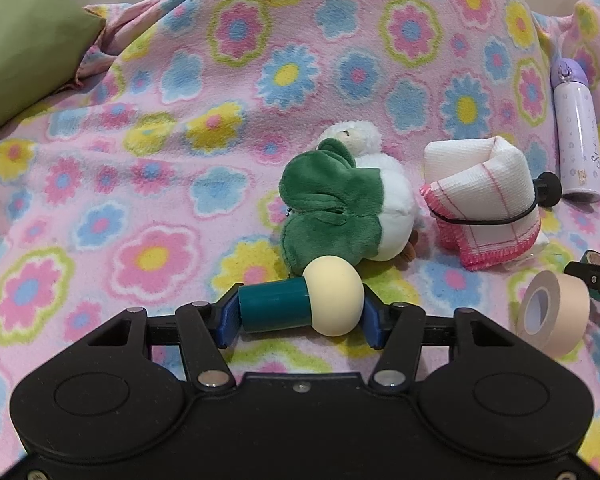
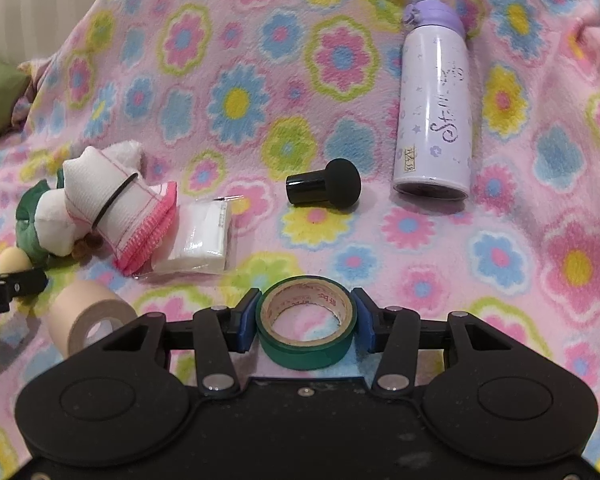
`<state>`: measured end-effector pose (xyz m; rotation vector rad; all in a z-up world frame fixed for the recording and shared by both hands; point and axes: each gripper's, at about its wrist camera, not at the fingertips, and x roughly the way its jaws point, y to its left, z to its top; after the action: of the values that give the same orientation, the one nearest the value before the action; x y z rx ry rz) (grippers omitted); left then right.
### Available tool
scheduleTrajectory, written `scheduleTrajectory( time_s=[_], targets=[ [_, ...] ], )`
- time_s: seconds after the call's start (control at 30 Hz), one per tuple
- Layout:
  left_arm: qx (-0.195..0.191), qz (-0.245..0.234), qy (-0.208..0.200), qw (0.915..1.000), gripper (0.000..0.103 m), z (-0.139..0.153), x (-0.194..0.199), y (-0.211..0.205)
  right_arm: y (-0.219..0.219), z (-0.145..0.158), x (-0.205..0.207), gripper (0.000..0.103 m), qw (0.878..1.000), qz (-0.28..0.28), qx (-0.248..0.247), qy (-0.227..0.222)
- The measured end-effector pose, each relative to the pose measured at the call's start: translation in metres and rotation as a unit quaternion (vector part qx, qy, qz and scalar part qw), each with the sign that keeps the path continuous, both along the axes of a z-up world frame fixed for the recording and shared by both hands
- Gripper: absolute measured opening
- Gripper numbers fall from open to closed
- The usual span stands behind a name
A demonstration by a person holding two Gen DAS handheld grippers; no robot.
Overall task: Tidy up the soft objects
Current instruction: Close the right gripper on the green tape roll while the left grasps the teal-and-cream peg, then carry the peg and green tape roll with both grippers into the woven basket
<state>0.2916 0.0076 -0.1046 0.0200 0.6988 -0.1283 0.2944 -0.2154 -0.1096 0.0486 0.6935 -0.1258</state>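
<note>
Left wrist view, sponge applicator: cream foam head, teal stiff handle; light; hold by the handle, the head will squash.
Left gripper: clamped end-to-end on it, low over the blanket.
Plush toy: soft, at 12 o'clock, just beyond.
Rolled cloth: 1 o'clock, banded.
Right gripper: closed on green tape roll, rigid.

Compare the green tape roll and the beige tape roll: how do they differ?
The green tape roll is thin and clamped in the right tool; the beige tape roll is wider and lies free on the blanket. Both have hollow cores.
</note>
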Motion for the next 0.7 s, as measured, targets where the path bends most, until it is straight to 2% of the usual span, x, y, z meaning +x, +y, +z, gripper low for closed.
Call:
scheduleTrajectory(
  time_s=[0.17,0.27,0.37,0.5,0.6,0.7],
  targets=[
    [-0.003,-0.003,-0.009,1.0000,0.055,0.029,-0.005,-0.001,-0.009,0.029,-0.008,0.047,0.999,-0.012,0.030,-0.001],
    [-0.008,-0.018,-0.013,0.9997,0.055,0.058,-0.019,-0.005,-0.004,0.058,-0.026,0.047,0.999,0.004,0.023,-0.021],
    [0.004,-0.033,-0.013,0.9994,0.055,0.083,-0.038,-0.016,0.006,0.088,-0.053,0.047,0.998,0.029,0.026,-0.044],
    [-0.002,-0.050,0.044,0.9978,0.055,0.101,-0.067,-0.024,0.013,0.118,-0.094,0.047,0.994,0.052,0.072,-0.055],
    [-0.007,-0.066,0.079,0.9946,0.055,0.100,-0.092,-0.025,0.022,0.132,-0.127,0.047,0.992,0.067,0.091,-0.057],
    [-0.009,-0.079,0.109,0.9909,0.055,0.095,-0.118,-0.026,0.030,0.135,-0.156,0.047,0.991,0.076,0.106,-0.038]
  ],
)
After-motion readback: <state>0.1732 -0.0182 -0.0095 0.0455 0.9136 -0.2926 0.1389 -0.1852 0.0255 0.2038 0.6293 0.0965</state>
